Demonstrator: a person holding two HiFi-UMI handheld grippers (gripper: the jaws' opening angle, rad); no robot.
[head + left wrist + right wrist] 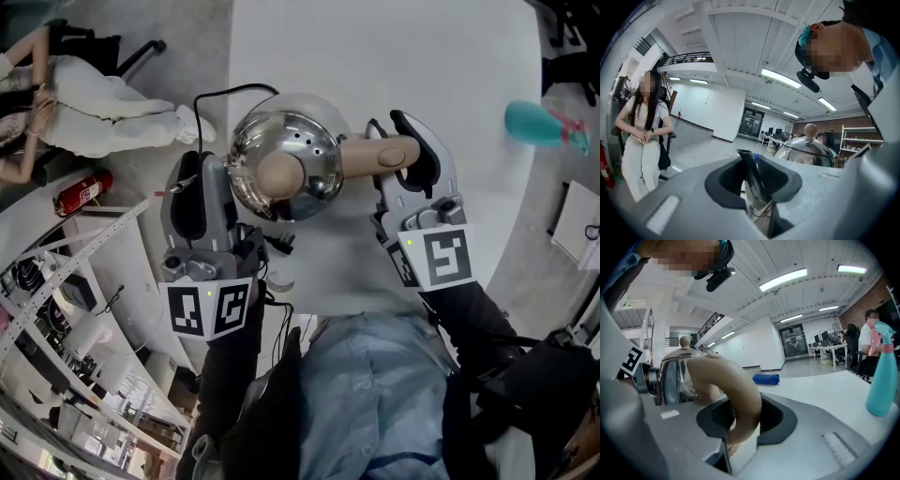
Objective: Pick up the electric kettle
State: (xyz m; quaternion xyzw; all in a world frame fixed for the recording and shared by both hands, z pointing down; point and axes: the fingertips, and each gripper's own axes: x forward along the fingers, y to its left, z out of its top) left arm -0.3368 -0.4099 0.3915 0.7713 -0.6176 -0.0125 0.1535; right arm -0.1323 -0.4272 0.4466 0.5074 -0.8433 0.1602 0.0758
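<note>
The electric kettle (pixel 298 141) is a shiny steel dome with a beige knob (pixel 278 173) and a curved beige handle (pixel 380 155), at the near left corner of the white table (pixel 394 47). My right gripper (pixel 410 157) is shut on the handle (pixel 737 390), which fills its jaws. My left gripper (pixel 211 183) is at the kettle's opposite side, shut on the steel spout (pixel 751 176). The kettle's lid (pixel 808 149) shows beyond it. Whether the kettle's base rests on the table is hidden.
A black cord (pixel 225 92) loops from the kettle's left side and a plug (pixel 278 244) hangs below it. A teal spray bottle (pixel 539 124) stands at the table's right edge. Left of the table sit a person (pixel 89 103), a red fire extinguisher (pixel 82 193) and shelving (pixel 66 309).
</note>
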